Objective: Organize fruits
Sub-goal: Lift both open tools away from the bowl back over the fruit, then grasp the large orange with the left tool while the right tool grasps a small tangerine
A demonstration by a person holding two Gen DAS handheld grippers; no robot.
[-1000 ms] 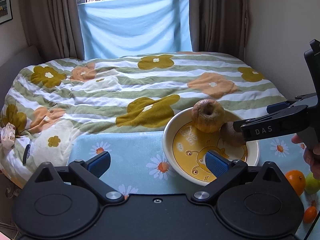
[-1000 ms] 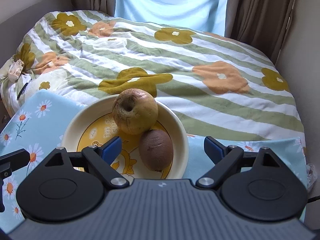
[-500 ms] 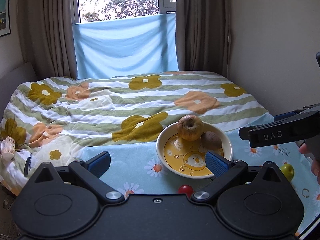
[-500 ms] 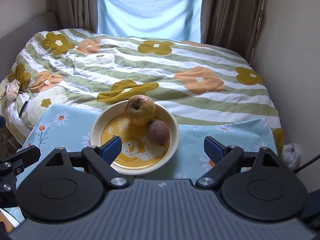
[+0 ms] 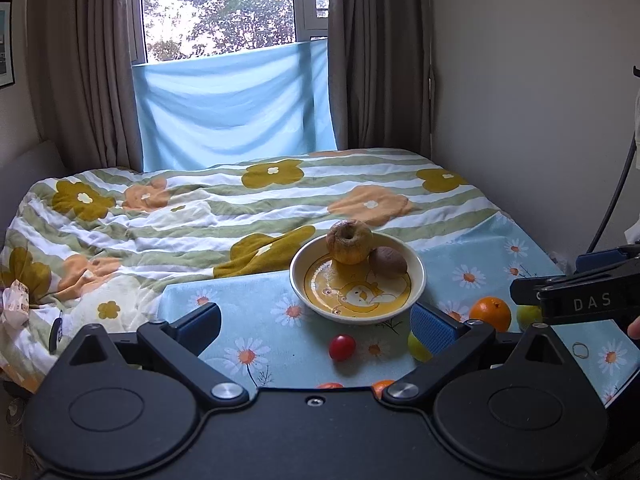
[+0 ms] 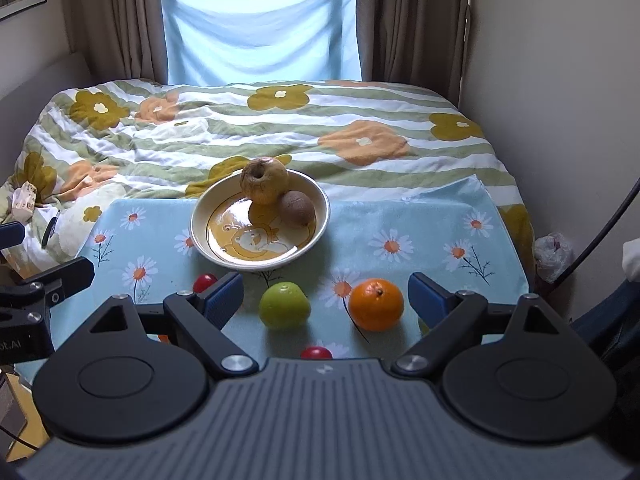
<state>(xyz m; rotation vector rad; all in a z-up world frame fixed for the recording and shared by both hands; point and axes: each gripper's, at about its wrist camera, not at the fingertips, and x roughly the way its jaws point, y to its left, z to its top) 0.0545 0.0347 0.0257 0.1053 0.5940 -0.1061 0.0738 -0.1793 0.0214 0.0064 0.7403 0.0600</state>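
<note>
While both grippers hang empty, jaws spread wide, loose fruit waits on daisy cloth (image 6: pixel 420 216). Left gripper (image 5: pixel 316 322) near left, above red tomato (image 5: pixel 342 347). Bowl (image 6: pixel 200 220) centre-far, collecting point by look of it, already holding wrinkled apple (image 6: pixel 264 180) and kiwi (image 6: pixel 297 208). Right gripper (image 6: pixel 326 294) brackets green fruit (image 6: pixel 284 305) and orange (image 6: pixel 376 304), likely next picks.

Your left wrist camera sits behind its own open fingers, low over the near edge of the daisy cloth (image 5: pixel 256 312), facing the window (image 5: pixel 224 8). Your right wrist camera looks the same way from further right and, it seems, slightly higher. Both share the bowl (image 5: pixel 418 276) (image 6: pixel 320 216) and bed (image 5: pixel 160 216) (image 6: pixel 360 120).
</note>
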